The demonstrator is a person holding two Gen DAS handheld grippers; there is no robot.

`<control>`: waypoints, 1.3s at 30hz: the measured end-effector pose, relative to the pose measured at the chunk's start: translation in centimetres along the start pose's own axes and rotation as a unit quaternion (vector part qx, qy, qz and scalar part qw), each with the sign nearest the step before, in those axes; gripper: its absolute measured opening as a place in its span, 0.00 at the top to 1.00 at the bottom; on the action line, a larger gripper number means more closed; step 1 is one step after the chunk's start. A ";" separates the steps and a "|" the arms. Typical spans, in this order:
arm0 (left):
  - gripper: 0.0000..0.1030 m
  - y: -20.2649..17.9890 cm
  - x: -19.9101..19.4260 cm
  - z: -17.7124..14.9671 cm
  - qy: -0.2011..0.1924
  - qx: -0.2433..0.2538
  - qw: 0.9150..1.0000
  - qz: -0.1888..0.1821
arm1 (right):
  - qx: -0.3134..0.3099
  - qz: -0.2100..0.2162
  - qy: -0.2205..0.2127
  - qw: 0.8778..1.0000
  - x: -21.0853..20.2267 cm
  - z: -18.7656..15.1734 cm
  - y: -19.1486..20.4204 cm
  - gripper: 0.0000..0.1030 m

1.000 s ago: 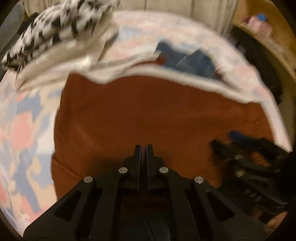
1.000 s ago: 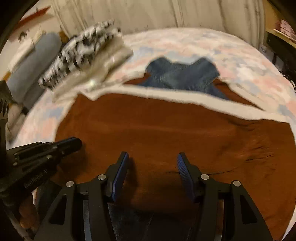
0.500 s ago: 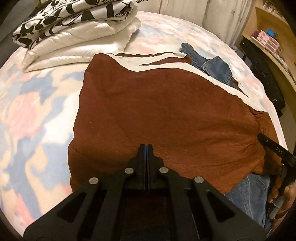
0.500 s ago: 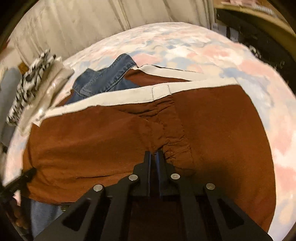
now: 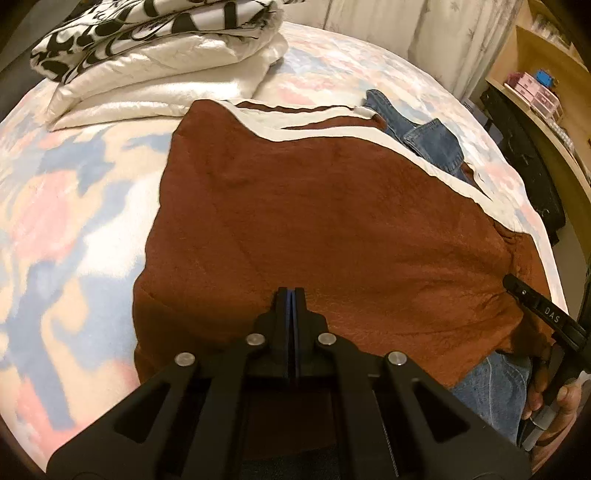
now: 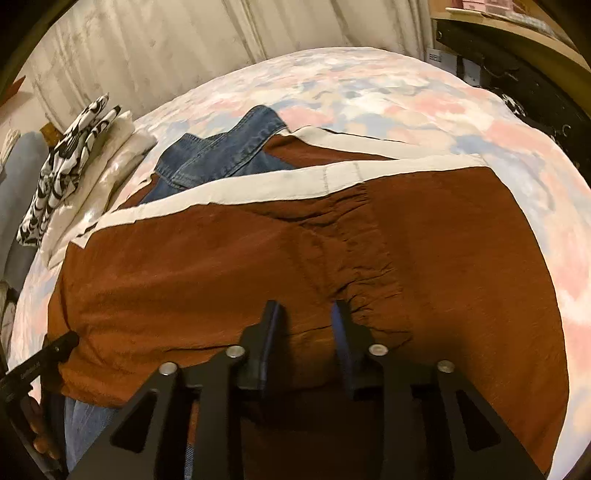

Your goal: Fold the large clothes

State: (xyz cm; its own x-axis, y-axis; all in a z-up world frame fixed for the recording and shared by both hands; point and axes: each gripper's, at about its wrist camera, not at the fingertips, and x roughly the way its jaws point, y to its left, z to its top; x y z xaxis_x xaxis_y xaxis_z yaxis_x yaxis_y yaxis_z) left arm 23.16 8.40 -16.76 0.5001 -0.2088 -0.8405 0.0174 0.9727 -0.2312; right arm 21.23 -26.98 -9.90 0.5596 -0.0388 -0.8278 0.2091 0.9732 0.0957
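Looking along your left claw (image 5: 291, 295), you see its jaws pressed fully together, tips resting at the near hem of the rust-brown garment (image 5: 332, 229), roughly at the middle of that near edge. Whether any cloth is pinched between them cannot be told from this view.

Your right claw (image 6: 304, 314) stands with its jaws apart, having just been opening. Both tips sit over the brown fabric, and a puckered, wrinkled ridge of it runs away from just beside the right-hand jaw. Nothing is clamped there; the cloth lies under the gap.

That garment is spread flat across the bed (image 5: 74, 206), which wears a pink, blue and cream patterned cover. It fills the space ahead of both claws, with its cream trim band (image 6: 258, 184) along the far edge. A pair of blue denim jeans (image 6: 221, 151) lies partly beneath it, poking out past the cream band on the far side, and denim shows again under the near hem (image 5: 491, 387).

Beyond the garment's far left corner rests a folded cream quilt (image 5: 166, 88) with a black-and-white patterned cloth (image 5: 147, 29) stacked on top, well apart from both claws.

Your right hand (image 5: 561, 402) shows at the edge of the left view, gripping its handle.
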 end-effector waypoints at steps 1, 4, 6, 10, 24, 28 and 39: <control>0.99 -0.2 -0.1 0.1 0.001 0.005 1.000 0.005 | -0.005 -0.003 0.002 1.000 -0.1 0.0 0.3 0.66; 0.99 -1.1 -0.7 0.1 0.008 0.022 0.999 0.023 | 0.003 0.001 0.011 1.000 -0.7 0.0 0.7 0.65; 0.98 -1.7 -2.0 -0.3 -0.002 0.033 0.999 0.033 | 0.024 0.019 0.012 0.999 -1.9 -0.3 0.5 0.65; 0.69 -2.3 -5.7 -1.1 -0.047 0.046 0.997 0.049 | 0.032 0.046 -0.004 0.998 -5.3 -1.3 1.0 0.64; 0.38 0.4 -21.1 -1.6 -0.289 -0.053 0.951 0.095 | -0.004 0.060 -0.108 0.992 -18.2 -6.5 3.1 0.54; 0.37 0.9 -22.6 -1.8 -0.253 -0.056 0.962 0.090 | -0.012 0.067 -0.121 0.990 -21.5 -7.6 3.3 0.50; 0.37 1.3 -26.2 -8.2 -0.175 -0.003 0.982 0.067 | -0.040 0.058 -0.118 0.991 -28.8 -12.5 2.1 0.41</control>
State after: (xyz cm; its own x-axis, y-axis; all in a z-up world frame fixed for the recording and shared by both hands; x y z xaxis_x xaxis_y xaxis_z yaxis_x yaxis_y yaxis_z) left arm 2.96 14.31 0.92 0.7643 -0.0308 -0.6441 -0.0735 0.9882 -0.1343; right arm -4.43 -20.98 7.26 0.7497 0.0323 -0.6610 0.0725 0.9888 0.1306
